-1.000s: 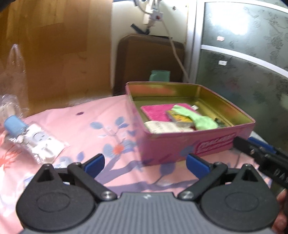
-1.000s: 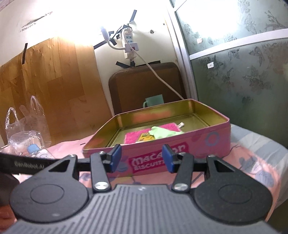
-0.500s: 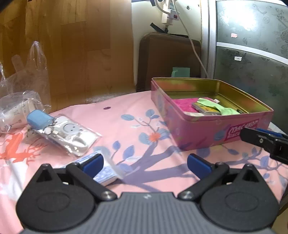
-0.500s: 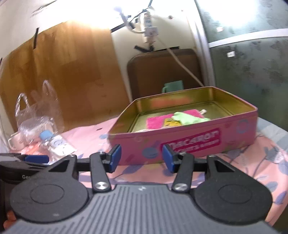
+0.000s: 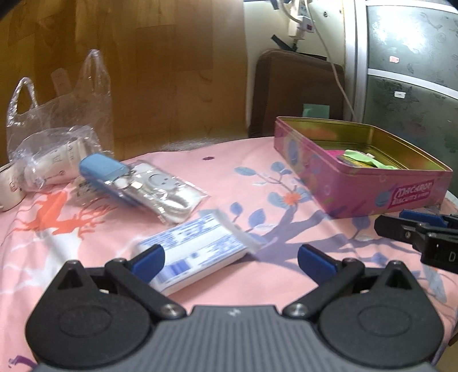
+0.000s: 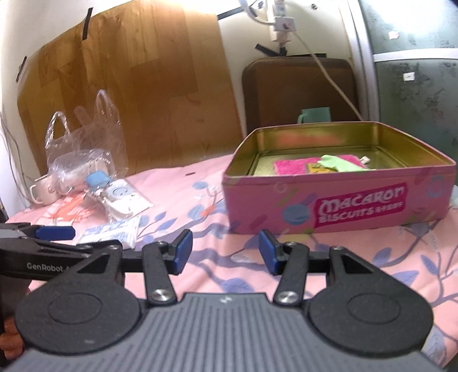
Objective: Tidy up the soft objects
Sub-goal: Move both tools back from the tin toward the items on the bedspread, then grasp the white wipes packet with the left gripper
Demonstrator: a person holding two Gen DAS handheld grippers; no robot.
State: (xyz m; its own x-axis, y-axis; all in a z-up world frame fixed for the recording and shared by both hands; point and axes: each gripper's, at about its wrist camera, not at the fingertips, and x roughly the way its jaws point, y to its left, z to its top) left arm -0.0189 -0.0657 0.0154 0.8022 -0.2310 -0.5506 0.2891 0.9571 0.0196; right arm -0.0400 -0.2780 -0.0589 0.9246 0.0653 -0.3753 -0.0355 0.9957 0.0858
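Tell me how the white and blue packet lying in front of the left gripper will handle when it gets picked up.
The packet looks soft and flat with a loose film flap at one end, so it will probably sag from a grip at one end. Its glossy wrapper may slip between the pads. It seems light, so a nudge would likely slide it over the cloth.

Brown chair back behind bed, green mug before it. White cable hanging from wall plug. Wooden board against wall. White cup at left edge.
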